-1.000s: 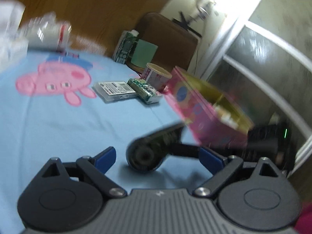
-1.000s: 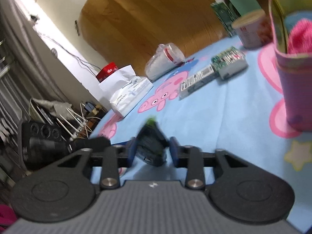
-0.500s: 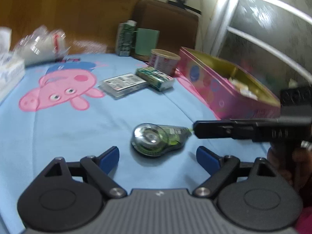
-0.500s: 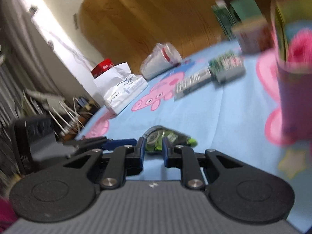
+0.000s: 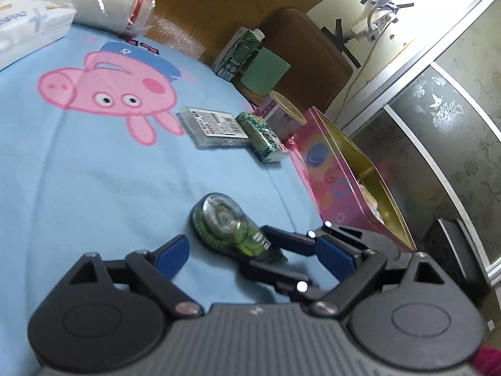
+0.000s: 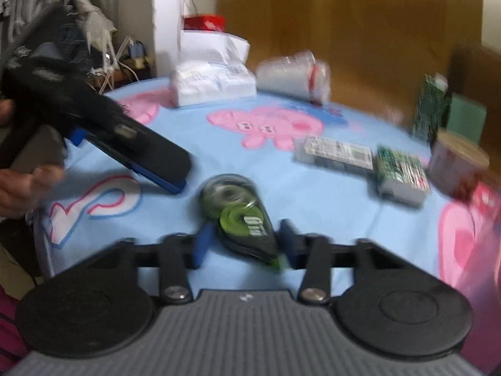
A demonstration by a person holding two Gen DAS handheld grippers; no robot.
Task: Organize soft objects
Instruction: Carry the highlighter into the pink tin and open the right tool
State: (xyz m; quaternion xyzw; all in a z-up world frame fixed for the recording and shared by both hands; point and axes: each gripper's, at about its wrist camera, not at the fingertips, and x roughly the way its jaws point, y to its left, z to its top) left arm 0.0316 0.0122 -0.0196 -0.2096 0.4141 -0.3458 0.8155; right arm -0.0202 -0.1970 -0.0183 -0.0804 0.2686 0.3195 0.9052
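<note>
A green and clear correction-tape dispenser (image 5: 227,224) lies flat on the blue Peppa Pig cloth (image 5: 94,172). My right gripper (image 6: 245,242) has its jaws on both sides of the dispenser's (image 6: 241,216) narrow end, a small gap showing on each side. In the left wrist view the right gripper's fingers (image 5: 281,241) reach in from the right around that end. My left gripper (image 5: 253,252) is open and empty, just short of the dispenser. A pink tin box (image 5: 344,188) stands open at the right.
A clear plastic case (image 5: 214,125), a green packet (image 5: 261,141) and a paper cup (image 5: 281,116) lie near the tin's far end. A tissue pack (image 5: 28,22), bagged cups (image 5: 109,3) and a green carton (image 5: 239,53) line the far edge.
The right gripper carried the dispenser down, laid it on the cloth, and its jaws have spread somewhat. The left gripper tilted and moved closer, staying open.
</note>
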